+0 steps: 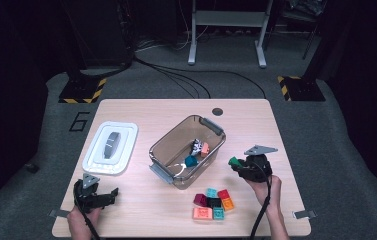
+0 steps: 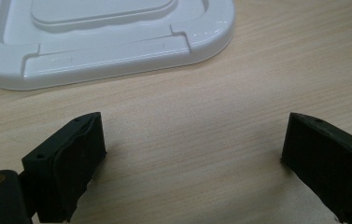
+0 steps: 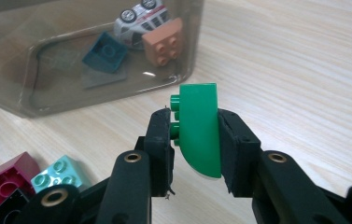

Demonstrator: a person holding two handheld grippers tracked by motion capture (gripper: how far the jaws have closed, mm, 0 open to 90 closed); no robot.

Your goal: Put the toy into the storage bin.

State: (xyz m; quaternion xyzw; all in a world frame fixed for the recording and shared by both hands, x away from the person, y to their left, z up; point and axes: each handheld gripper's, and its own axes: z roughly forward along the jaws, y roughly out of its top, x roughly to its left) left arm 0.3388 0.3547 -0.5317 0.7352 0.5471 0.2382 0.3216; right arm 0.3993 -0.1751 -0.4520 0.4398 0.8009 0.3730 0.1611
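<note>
While clamped, green brick point(image 3: 200, 133), curved back, 2 studs

Green brick point(image 3: 200, 130): curved on one face, studs on the other, studs pointing sideways. Stands on end, pinched between the pads of the right tool point(image 3: 197, 140), raised off the bench point(image 3: 304, 70), just beside the clear bin's point(image 3: 71, 100) near wall.

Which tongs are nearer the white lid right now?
Left. The left tongs sit open on the table just in front of the white lid. The right tongs are across the table, beyond the clear bin, shut on a green block.
</note>
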